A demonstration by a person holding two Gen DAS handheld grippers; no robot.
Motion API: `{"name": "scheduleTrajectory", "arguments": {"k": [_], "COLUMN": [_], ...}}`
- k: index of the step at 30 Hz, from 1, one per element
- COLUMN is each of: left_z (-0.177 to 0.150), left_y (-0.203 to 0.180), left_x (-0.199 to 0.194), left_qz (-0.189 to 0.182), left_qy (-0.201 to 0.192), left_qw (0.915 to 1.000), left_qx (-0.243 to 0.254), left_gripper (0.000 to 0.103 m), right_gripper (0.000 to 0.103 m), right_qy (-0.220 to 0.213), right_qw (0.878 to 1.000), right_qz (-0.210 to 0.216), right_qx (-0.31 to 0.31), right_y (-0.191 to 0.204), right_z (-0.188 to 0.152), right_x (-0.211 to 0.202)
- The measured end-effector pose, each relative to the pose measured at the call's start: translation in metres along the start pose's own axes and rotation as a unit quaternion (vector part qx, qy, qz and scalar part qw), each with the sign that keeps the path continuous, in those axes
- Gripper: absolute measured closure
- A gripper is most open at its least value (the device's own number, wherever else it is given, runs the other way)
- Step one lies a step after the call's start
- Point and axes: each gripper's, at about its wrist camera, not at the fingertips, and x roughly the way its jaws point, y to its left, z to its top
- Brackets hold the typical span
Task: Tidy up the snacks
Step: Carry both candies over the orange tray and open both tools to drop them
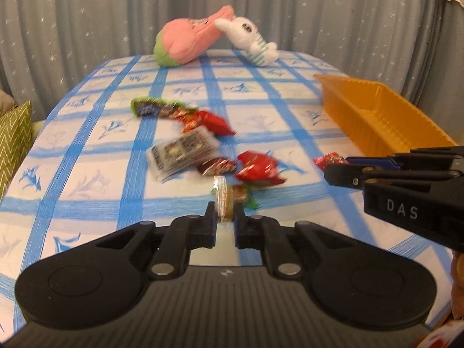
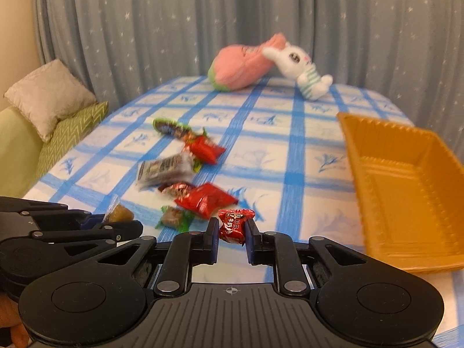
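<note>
My left gripper (image 1: 224,213) is shut on a small clear-wrapped brown snack (image 1: 223,201), held on edge between its pads; the same snack (image 2: 119,213) shows at the left gripper's tip in the right wrist view. My right gripper (image 2: 231,227) is shut on a small red wrapped candy (image 2: 233,224), whose end (image 1: 330,159) pokes out in the left wrist view. Both are held just above the checked cloth. Several snack packets lie scattered ahead: a red pouch (image 2: 207,200), a silver-black pack (image 2: 165,169), a green-wrapped snack (image 2: 174,219). The orange tray (image 2: 406,191) stands to the right.
A blue-and-white checked cloth (image 1: 87,174) covers the table. A pink plush (image 1: 188,40) and a white rabbit plush (image 1: 252,40) lie at the far edge before a grey curtain. Cushions (image 2: 49,98) sit on a green sofa to the left.
</note>
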Motion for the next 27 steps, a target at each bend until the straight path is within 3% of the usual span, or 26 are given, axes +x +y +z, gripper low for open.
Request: {"name": "scheduleTrajectory", "arguments": {"k": [8,16,27], "left_z": [0.031,0.062,0.094], "left_y": [-0.051,-0.118,-0.178], "left_x": [-0.008,0.008,0.040], "left_qz": [-0.056,-0.113,-0.152], "left_qy": [-0.023,-0.032,-0.030], "left_qw": [0.9981,0.9925,0.9863], "left_qx": [0.014,0.033,0.058], "left_gripper": [0.093,0.093,0.093], "right_gripper": [0.084,0.084,0.084], "right_qy": [-0.052,-0.054,-0.045], "right_qw": [0.997,0.987,0.979], "right_qz": [-0.062,-0.142,-0.163], "right_qx": [0.020,0.059,0.115], "right_y": [-0.043,-0.121,-0.184], "right_z": [0.016,0.021,0.014], "right_x": [-0.051,-0.071,-0.071]}}
